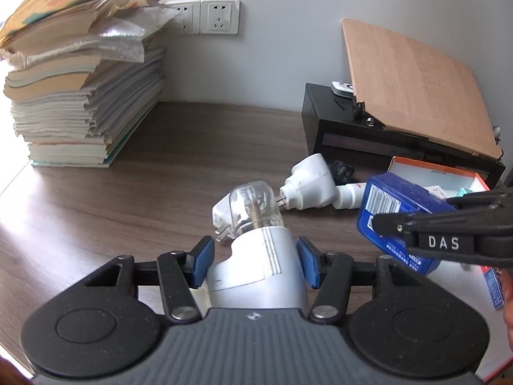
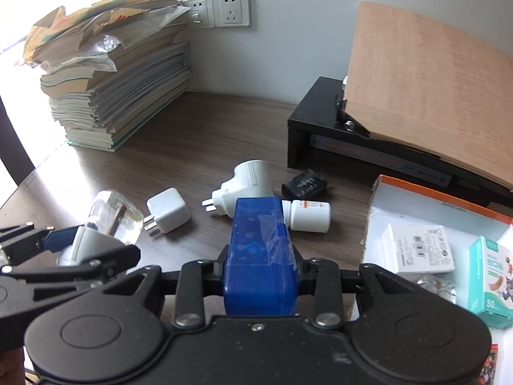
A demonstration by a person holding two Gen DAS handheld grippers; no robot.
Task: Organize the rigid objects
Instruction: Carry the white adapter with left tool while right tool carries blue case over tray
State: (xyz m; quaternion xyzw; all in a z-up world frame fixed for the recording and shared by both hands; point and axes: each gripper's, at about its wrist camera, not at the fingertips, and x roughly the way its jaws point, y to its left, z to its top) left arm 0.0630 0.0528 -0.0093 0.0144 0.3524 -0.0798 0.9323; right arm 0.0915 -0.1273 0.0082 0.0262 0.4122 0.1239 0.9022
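The left gripper [image 1: 255,261] fingers clench the silver device [image 1: 259,276] (clear-domed) between them; the right gripper [image 2: 260,277] fingers clamp the blue box [image 2: 259,256].

"DAS" stands on the right hand-held gripper [image 1: 378,221]; "50" on the teal box [image 2: 490,280].

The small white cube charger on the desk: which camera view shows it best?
The right wrist view: the white cube charger lies fully visible, prongs included. In the left wrist view the clear dome of the held device hides most of it.
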